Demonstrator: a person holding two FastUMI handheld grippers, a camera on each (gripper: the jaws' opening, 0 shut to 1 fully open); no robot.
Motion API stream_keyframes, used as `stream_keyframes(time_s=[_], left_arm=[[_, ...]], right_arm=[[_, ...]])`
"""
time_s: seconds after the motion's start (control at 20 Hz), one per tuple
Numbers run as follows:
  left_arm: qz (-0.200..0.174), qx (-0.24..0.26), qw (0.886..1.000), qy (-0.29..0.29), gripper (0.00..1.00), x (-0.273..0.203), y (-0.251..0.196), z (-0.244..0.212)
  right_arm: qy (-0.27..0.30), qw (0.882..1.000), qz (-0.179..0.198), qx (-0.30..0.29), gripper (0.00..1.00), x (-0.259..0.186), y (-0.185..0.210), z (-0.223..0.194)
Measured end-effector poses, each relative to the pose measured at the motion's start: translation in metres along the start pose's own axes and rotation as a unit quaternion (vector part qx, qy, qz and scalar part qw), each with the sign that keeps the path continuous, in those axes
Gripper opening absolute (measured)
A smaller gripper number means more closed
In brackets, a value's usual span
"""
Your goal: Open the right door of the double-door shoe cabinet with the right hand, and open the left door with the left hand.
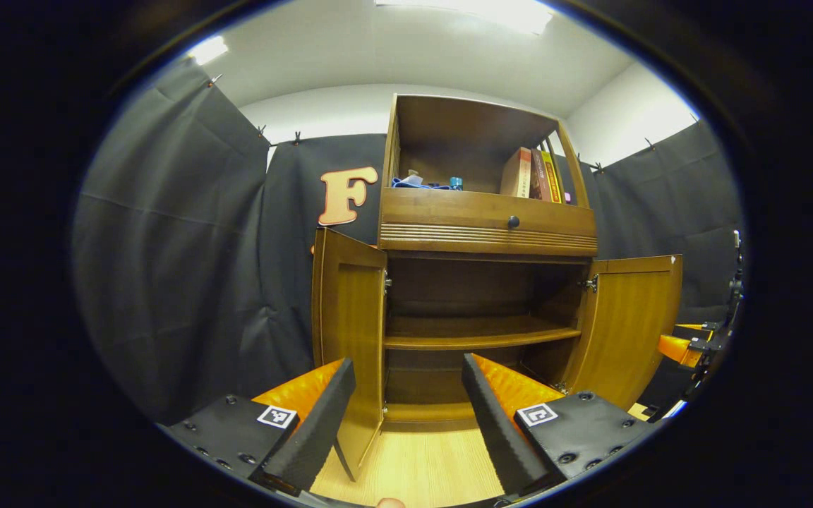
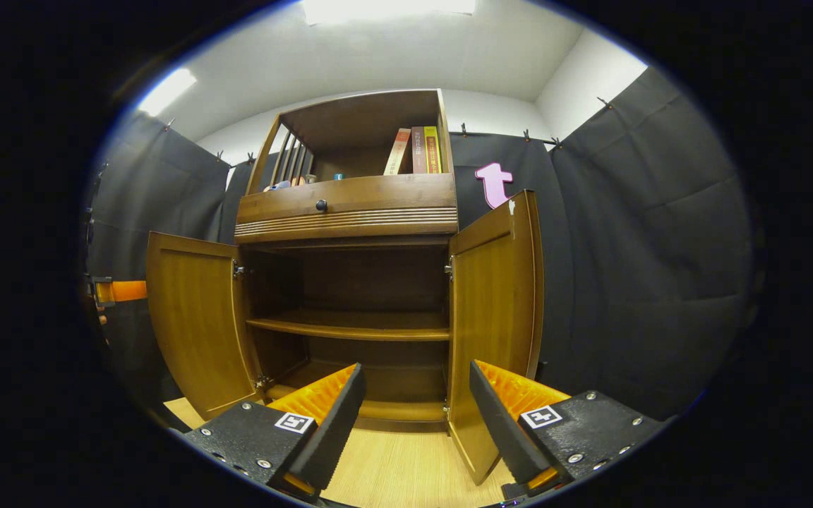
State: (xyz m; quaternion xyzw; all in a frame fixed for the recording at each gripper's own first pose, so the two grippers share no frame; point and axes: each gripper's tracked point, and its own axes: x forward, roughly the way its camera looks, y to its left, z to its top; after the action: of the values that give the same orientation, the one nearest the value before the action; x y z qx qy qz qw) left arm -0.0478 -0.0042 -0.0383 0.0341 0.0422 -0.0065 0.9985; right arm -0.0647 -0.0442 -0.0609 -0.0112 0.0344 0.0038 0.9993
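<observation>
The wooden shoe cabinet [image 1: 488, 226] stands ahead with both lower doors swung open. Its left door [image 1: 346, 331] hangs just beyond my left gripper [image 1: 406, 384], which is open and holds nothing. The right door [image 1: 629, 324] is swung out to the right. In the right gripper view the right door [image 2: 495, 310] stands edge-on just past my right gripper [image 2: 413, 388], also open with nothing between its fingers. The left door [image 2: 195, 328] is wide open there. The bare inner shelf [image 2: 353, 326] shows. The other gripper [image 1: 689, 349] appears beyond the right door.
Above the doors sits a drawer with a dark knob [image 1: 513, 221]. The open top compartment holds books [image 1: 533, 175] and small blue items [image 1: 424, 183]. Black cloth walls close in on both sides. A light wood floor [image 1: 420, 466] lies under the grippers.
</observation>
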Motion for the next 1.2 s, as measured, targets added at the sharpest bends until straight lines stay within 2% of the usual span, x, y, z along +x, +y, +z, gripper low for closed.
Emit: stream_keyframes(time_s=[0.35, 1.2], left_arm=[[-0.013, 0.007, 1.0, 0.004, 0.98, -0.0008, -0.0105, 0.002], [-0.001, 0.005, 1.0, 0.005, 0.98, -0.0022, -0.0013, -0.0002]], right_arm=[[0.002, 1.0, 0.005, 0.0, 0.91, 0.0046, 0.0051, -0.0018], [-0.001, 1.0, 0.007, -0.003, 0.91, 0.0063, 0.0084, -0.0049]])
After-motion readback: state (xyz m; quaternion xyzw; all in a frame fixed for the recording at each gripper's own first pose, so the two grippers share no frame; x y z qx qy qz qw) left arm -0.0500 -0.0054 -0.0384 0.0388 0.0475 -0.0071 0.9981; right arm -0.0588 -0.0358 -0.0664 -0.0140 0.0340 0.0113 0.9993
